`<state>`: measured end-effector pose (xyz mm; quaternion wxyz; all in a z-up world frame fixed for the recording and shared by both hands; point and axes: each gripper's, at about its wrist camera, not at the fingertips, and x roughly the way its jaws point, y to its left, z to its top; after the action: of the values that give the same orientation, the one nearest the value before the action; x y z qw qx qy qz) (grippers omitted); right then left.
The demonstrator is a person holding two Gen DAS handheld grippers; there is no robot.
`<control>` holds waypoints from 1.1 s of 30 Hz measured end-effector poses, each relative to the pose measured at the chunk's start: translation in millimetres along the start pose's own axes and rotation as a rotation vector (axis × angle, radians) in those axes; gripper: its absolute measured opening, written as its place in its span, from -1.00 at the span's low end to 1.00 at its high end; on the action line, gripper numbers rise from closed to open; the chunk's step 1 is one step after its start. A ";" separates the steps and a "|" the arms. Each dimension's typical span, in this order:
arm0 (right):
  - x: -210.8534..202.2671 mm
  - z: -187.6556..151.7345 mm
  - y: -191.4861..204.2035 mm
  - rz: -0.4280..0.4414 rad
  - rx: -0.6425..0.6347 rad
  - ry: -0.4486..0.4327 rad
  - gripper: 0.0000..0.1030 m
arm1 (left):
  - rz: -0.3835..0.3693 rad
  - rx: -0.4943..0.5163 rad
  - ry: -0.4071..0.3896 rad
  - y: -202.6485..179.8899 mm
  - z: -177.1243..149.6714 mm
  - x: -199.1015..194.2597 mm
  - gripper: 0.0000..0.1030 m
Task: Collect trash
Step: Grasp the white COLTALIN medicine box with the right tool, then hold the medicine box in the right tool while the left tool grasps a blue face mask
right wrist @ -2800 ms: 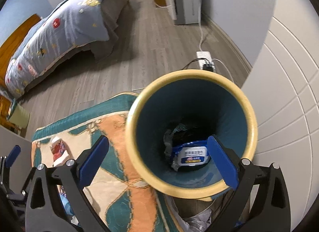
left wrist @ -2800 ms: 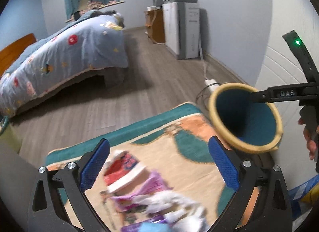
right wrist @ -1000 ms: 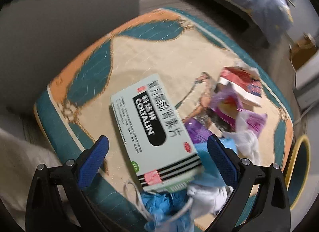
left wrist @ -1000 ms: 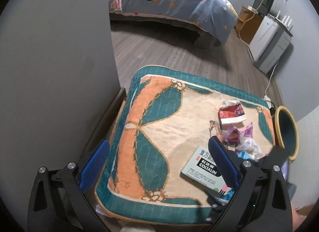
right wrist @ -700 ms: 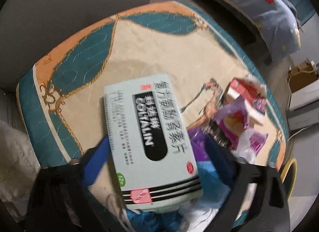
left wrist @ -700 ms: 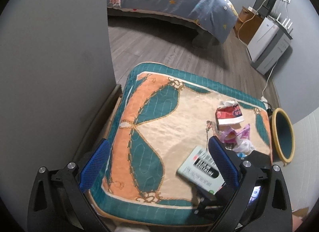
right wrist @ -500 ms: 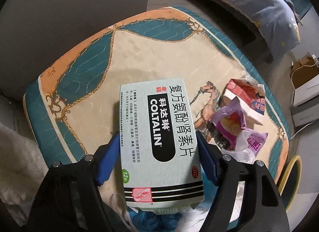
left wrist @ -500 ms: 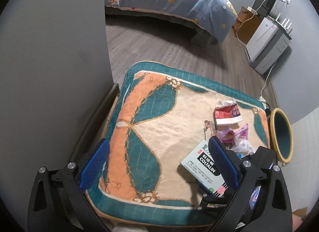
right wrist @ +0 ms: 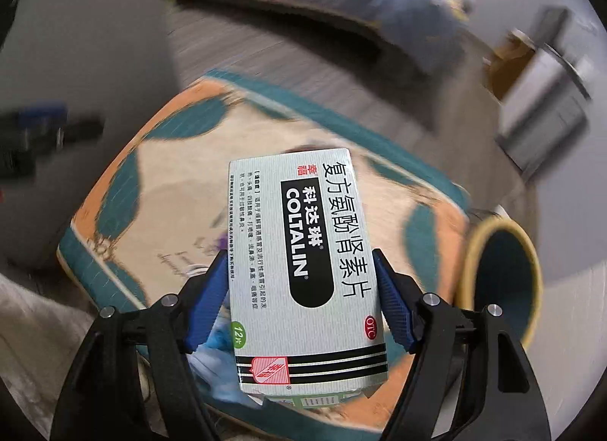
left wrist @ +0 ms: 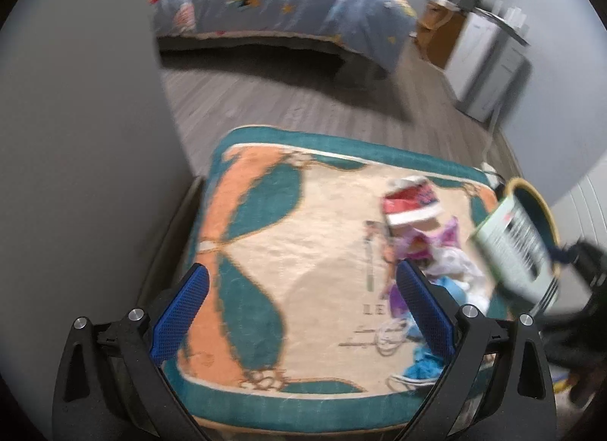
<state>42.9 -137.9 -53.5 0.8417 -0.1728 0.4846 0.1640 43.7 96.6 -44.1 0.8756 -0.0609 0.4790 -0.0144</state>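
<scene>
Trash in hand first: a pale green medicine box sits clamped between the blue pads of the right gripper, whose jaws stand partly apart at the box's width and press on both long edges. Its face reads "COLTALIN" in white on a black panel beside large Chinese characters, with a red "OTC" oval, a green "12" disc and a red-and-white emblem over three black stripes at the near end. The box's long axis runs along the fingers, pointing away from the wrist, its printed face turned up to the camera. It hangs in the air above the right part of the cushioned tabletop, a teal, orange and cream quilted cover, and in the left wrist view it shows in front of the teal bin with a yellow rim standing just beside that cushion. More litter lies on the cover: a red and white wrapper, purple wrappers, white crumpled plastic and something blue; their print is too blurred to read. The left gripper hovers over the near edge of the cushion, jaws wide apart and empty. Beyond are a wooden floor and a bed with a blue patterned quilt.
</scene>
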 end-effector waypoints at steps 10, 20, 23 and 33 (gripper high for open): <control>-15.8 -33.4 -76.8 -0.051 0.281 -0.015 0.39 | -0.126 0.260 -0.029 -111.6 -68.3 15.5 0.90; -13.7 -48.9 -86.9 -0.028 0.320 0.007 0.39 | -0.213 0.241 0.096 -138.9 -119.8 40.8 0.84; -14.1 -49.4 -88.4 -0.018 0.327 0.002 0.39 | -0.230 0.279 0.142 -143.6 -124.9 47.4 0.72; -16.3 -49.5 -91.3 -0.010 0.327 -0.014 0.39 | -0.211 0.332 0.195 -143.8 -126.7 58.0 -0.31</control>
<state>38.1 -242.9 -50.5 0.8628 -0.0351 0.4980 0.0799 -26.6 -62.6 -142.9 0.8167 0.0359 0.5435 -0.1906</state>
